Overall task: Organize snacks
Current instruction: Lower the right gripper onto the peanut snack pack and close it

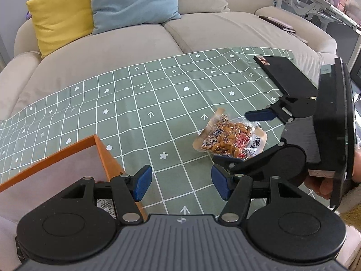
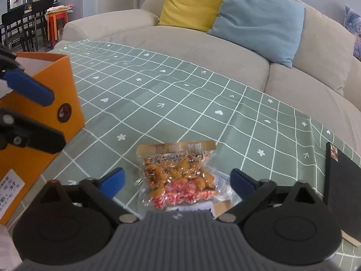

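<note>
A green cloth [image 2: 180, 103] with a white grid and small hearts, stars and arrows covers the seat of a beige sofa [image 2: 140, 36]. All places below are given relative to this cloth.

Near the middle of its front half lies 1 clear snack pack [image 2: 180, 176], flat, with a tan sealed strip along its far edge. It holds orange-brown pieces and a band of red and white.

The right tongs [image 2: 178, 181] are spread wide, 1 blue pad on each side of the pack with a gap on both sides. They grip nothing. In the left wrist view the same right tongs [image 1: 239, 135] reach in from the cloth's right side, their fingers above and below the pack [image 1: 230, 140].

The left tongs [image 1: 180, 185] hover over the cloth's front edge, also spread wide and empty, with bare cloth [image 1: 135, 103] between the pads.

An orange box [image 2: 47, 117] stands open-topped at the cloth's left side, well apart from the pack. It carries a round dark sticker on 1 face and a white label lower down. The left wrist view shows its pale inner wall [image 1: 67, 164].

A flat black board [image 2: 343, 196] lies at the cloth's right edge.

Behind the cloth, a yellow cushion [image 2: 191, 2] and a blue cushion [image 2: 257, 20] lean against the sofa back, side by side.
</note>
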A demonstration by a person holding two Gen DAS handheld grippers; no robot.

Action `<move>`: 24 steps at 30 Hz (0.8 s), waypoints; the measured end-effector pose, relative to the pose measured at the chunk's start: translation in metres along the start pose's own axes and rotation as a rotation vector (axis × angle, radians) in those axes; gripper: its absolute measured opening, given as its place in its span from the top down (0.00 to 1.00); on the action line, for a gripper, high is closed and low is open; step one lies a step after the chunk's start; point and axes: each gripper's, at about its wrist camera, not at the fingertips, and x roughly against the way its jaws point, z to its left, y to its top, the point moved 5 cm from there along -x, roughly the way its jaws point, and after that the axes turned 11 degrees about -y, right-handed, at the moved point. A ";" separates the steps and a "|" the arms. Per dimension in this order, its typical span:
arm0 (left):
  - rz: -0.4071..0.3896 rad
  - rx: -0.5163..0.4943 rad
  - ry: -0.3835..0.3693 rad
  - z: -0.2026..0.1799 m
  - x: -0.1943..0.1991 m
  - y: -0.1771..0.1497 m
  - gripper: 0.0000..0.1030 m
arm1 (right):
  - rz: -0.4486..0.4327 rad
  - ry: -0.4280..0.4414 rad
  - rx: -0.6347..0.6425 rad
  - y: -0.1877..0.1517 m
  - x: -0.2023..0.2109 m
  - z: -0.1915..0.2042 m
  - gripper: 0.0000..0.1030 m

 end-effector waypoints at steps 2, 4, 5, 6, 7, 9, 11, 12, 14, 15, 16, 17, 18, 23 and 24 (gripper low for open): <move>0.001 -0.001 -0.001 -0.001 -0.002 0.001 0.30 | 0.007 -0.004 -0.001 -0.001 -0.003 0.000 0.18; 0.003 -0.002 -0.003 -0.001 -0.004 0.001 0.30 | 0.011 -0.001 -0.013 -0.002 -0.005 -0.001 0.21; 0.005 -0.003 -0.004 -0.002 -0.005 0.001 0.30 | 0.014 0.003 -0.020 -0.003 -0.005 -0.002 0.22; 0.007 -0.005 -0.005 -0.002 -0.007 0.001 0.30 | 0.024 0.008 -0.028 -0.004 -0.005 -0.002 0.23; 0.010 -0.005 -0.004 -0.002 -0.008 0.001 0.30 | 0.033 0.008 -0.036 -0.006 -0.006 -0.003 0.27; 0.014 -0.007 -0.004 -0.004 -0.011 0.001 0.30 | 0.036 0.004 -0.050 -0.008 -0.005 -0.006 0.31; 0.018 -0.010 -0.008 -0.004 -0.013 0.001 0.30 | 0.035 0.011 -0.061 -0.009 -0.003 -0.007 0.42; 0.019 -0.012 -0.009 -0.005 -0.014 0.001 0.30 | 0.028 0.010 -0.060 -0.008 -0.001 -0.007 0.42; 0.021 -0.018 -0.011 -0.006 -0.015 0.001 0.30 | 0.031 0.009 -0.060 -0.006 0.003 -0.007 0.44; 0.021 -0.021 -0.011 -0.007 -0.015 0.002 0.30 | 0.030 0.009 -0.058 -0.005 0.005 -0.007 0.45; 0.021 -0.022 -0.010 -0.008 -0.016 0.002 0.30 | 0.027 0.007 -0.054 -0.005 0.006 -0.006 0.46; 0.022 -0.024 -0.011 -0.009 -0.017 0.003 0.30 | 0.026 0.009 -0.057 -0.005 0.008 -0.007 0.46; 0.023 -0.026 -0.013 -0.010 -0.017 0.004 0.30 | 0.022 0.008 -0.062 -0.006 0.011 -0.007 0.46; 0.027 -0.057 -0.026 -0.016 -0.022 0.009 0.33 | -0.001 -0.031 -0.110 -0.010 0.027 -0.016 0.61; 0.027 -0.063 -0.028 -0.018 -0.024 0.010 0.33 | -0.009 -0.041 -0.123 -0.011 0.032 -0.019 0.70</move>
